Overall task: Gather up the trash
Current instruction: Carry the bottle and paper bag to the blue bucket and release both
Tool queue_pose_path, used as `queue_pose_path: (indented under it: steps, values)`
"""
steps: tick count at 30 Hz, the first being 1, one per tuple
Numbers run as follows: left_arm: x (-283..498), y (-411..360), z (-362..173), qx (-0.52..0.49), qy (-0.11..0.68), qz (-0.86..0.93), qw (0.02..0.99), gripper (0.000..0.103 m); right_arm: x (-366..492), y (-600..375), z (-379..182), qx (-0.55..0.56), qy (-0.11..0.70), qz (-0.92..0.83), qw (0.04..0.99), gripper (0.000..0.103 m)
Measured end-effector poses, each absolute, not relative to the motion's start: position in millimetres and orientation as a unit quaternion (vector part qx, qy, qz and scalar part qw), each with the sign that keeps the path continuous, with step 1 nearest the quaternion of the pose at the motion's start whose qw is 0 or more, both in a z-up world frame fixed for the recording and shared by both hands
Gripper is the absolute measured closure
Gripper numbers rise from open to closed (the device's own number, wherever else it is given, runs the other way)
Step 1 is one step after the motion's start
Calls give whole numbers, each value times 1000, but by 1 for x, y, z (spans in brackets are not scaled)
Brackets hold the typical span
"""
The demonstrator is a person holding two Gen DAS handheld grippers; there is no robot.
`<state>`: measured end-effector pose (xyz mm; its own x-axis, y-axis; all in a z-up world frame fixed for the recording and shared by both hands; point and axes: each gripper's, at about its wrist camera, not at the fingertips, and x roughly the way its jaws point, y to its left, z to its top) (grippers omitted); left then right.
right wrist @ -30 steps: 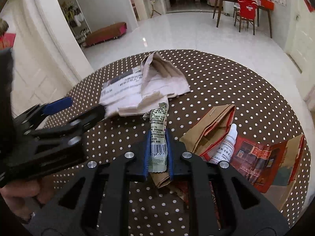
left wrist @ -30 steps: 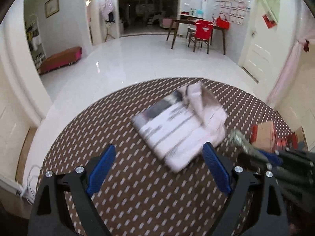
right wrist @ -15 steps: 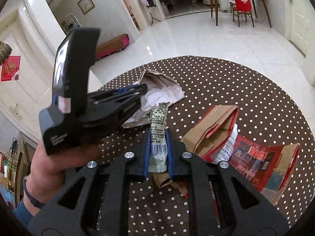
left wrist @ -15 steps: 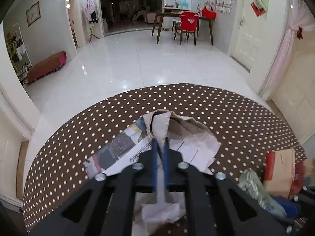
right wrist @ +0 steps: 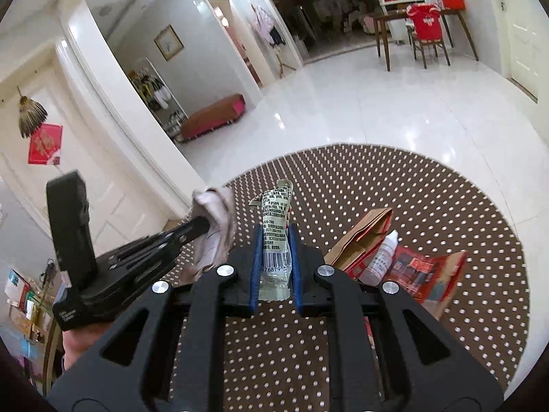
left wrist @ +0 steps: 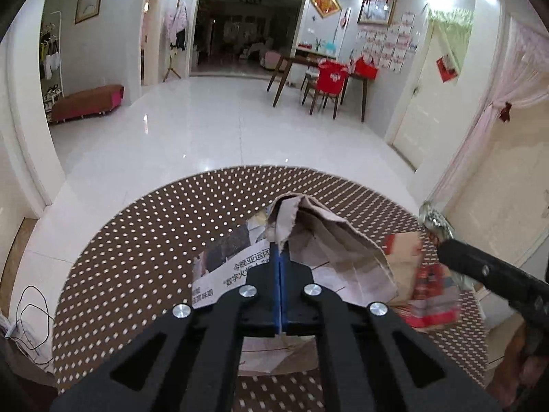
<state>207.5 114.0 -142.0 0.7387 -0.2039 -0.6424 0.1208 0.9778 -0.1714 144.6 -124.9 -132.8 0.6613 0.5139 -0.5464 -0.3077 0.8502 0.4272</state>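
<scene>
Table: round top under a brown cloth with white dots (left wrist: 137, 257), standing on a glossy white tiled floor (left wrist: 206, 130).
Newspaper: folded grey-and-white newsprint sheets with printed characters (left wrist: 343, 240), pinched along an upper fold by the left gripper; in the left wrist view the pages hang down and spread below the pads, and whether the lowest edge touches the cloth cannot be told. In the right wrist view it shows as a pale crumpled bunch (right wrist: 214, 226) at the tip of the left gripper.
Left gripper: black frame with blue pads (left wrist: 279, 267); jaws pressed together on the newspaper fold. A hand grips its handle at the lower left of the right wrist view.
Right gripper: black frame with blue pads (right wrist: 276, 261); jaws narrow, clamped on the wrapper.
Paper bag: flattened brown-and-red paper bag (right wrist: 363, 237), lying on the cloth to the right of the right gripper.
Red packaging: crumpled red printed paper (right wrist: 425, 271), lying on the cloth beside the bag.
Wrapper: long crinkled silver-green plastic wrapper with a barcode (right wrist: 274, 233), standing upright between the right pads, its top sticking out above them.
Bottle: small white plastic dropper bottle (right wrist: 382, 257), lying between the bag and the red packaging.
</scene>
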Motion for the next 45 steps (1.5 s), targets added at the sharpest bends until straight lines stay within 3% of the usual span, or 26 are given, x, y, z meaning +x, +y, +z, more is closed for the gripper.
queue_pose_path:
  steps: [11,25,41,42,45]
  values:
    - [140,72,-87,-68,297,-149,941,103,92,-206,-91,188,286,202,918,88]
    - [114,-50,-79,-27,301,-278,912,103,38,-366,-99,236,267,59,932,88]
    - [126,-210,-126,28,361,-406,839,103,32,-514,-248,340,394,-77,851,85]
    - [129,-217,-130,31,367,-409,835,103,36,-519,-258,347,402,-75,844,83]
    - [138,-246,-147,48,387,-419,820,103,38,-536,-283,373,415,-82,826,29]
